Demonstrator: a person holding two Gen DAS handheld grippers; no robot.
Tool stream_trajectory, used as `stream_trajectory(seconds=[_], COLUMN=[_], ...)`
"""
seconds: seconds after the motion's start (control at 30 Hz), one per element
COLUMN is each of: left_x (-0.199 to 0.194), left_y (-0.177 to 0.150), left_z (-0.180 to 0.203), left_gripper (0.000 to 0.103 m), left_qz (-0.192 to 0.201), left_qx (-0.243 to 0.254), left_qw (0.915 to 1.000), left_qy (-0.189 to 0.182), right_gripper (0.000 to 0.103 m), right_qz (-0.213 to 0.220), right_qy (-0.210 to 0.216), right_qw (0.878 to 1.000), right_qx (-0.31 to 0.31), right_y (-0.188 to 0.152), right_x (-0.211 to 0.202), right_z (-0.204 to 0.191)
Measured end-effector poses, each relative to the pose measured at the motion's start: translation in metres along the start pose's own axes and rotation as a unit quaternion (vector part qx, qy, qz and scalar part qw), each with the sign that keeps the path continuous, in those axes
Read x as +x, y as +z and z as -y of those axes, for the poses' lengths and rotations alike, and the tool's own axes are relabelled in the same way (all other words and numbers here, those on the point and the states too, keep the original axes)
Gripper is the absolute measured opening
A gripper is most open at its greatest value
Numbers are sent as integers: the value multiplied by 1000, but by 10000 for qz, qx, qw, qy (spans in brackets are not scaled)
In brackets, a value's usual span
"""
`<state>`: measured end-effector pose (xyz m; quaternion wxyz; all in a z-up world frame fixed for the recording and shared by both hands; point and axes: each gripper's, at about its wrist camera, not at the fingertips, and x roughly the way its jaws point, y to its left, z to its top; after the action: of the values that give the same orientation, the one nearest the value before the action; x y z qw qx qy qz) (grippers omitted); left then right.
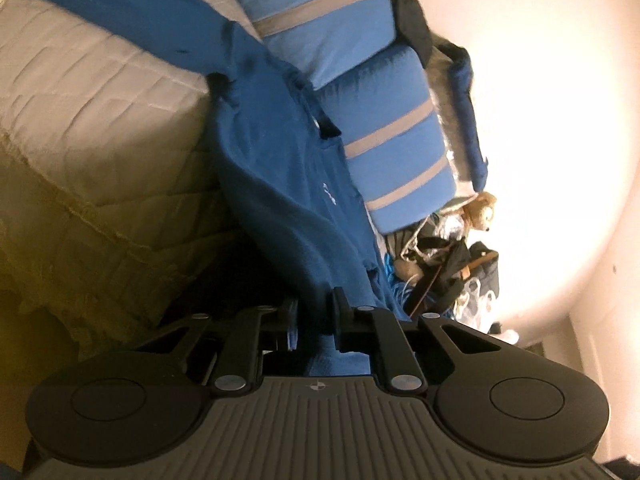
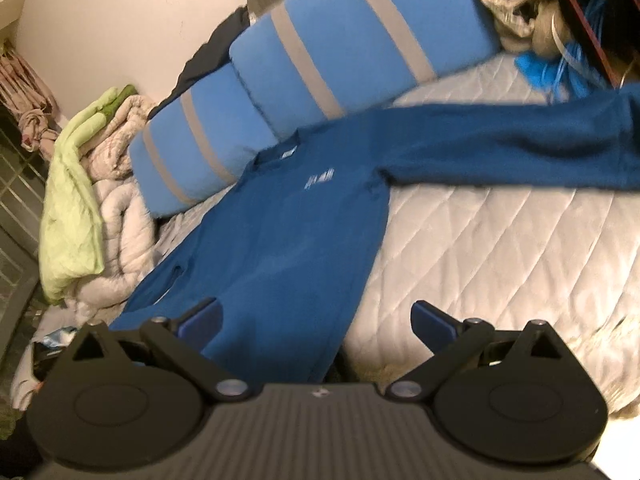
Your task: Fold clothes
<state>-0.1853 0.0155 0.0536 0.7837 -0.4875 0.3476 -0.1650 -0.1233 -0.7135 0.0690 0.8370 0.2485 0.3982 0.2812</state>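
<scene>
Two grippers are noted: the left gripper (image 1: 314, 314) is pinched on the blue sweater (image 2: 280, 248) hem, apparently; the right gripper (image 2: 316, 320) is spread wide above it. The sweater is laid flat on the quilted bed (image 2: 500, 240). A second hem grasp is judged necessary before folding.

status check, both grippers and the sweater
Left hand-held gripper shut on dark blue long-sleeved sweater. Right hand-held gripper open over hem. Nothing blocking.
</scene>
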Motion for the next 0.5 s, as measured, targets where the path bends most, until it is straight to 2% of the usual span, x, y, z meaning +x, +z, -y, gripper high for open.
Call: stream_trajectory(seconds=[0.1, 0.2, 0.33, 0.4, 0.5], left_x=[1, 2, 1, 0, -3], left_y=[2, 4, 4, 3, 1], left_z=[-8, -14, -18, -18, -12], left_gripper=[24, 25, 23, 10, 6], left_qz=[-1, 15, 9, -10, 110], left_qx=[-266, -477, -649, -641, -449], left_qw=[9996, 9986, 9970, 9968, 9986], left_qy=[-58, -208, -418, -470, -275], right_gripper=[103, 103, 99, 93, 84], right_qz=[-180, -269, -234, -165, 17], right_qy=[295, 613, 1280, 1629, 2069], right_qw=[9992, 9964, 9845, 9752, 9609], right_qx=[219, 519, 1176, 1490, 1842], right_y=[-9, -17, -30, -37, -49], right_x=[8, 17, 31, 37, 44], right_z=[10, 20, 42, 55, 70])
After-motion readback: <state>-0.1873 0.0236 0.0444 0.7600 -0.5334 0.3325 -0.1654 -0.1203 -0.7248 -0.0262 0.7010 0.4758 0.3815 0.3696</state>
